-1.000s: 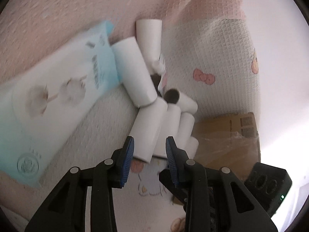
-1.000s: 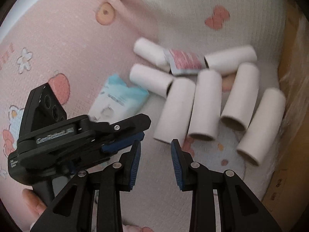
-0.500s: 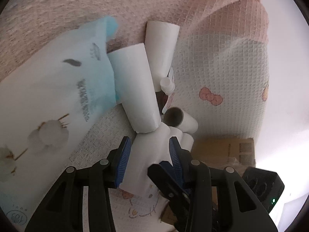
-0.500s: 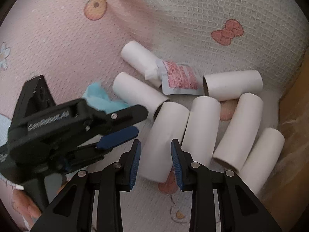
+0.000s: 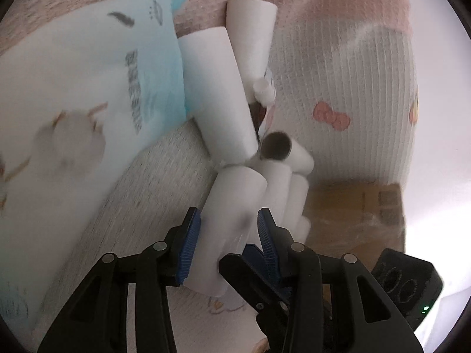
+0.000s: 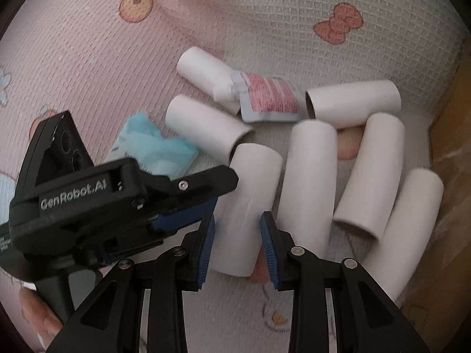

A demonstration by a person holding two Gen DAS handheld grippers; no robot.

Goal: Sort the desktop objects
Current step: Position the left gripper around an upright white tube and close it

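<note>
Both the left gripper (image 5: 226, 234) and right gripper (image 6: 237, 242) straddle one smooth white cardboard tube (image 6: 247, 211), ribbed blue jaws half open, the left having just widened.

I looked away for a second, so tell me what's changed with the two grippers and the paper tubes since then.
Both grippers came down on the same white tube. The left gripper now straddles it, its jaws having just been opening, tube between them. The right gripper moved in from bare cloth and now brackets the tube's near end; whether either one presses is unclear. The other tubes, the pink sachet and the blue packet lie as before.
</note>
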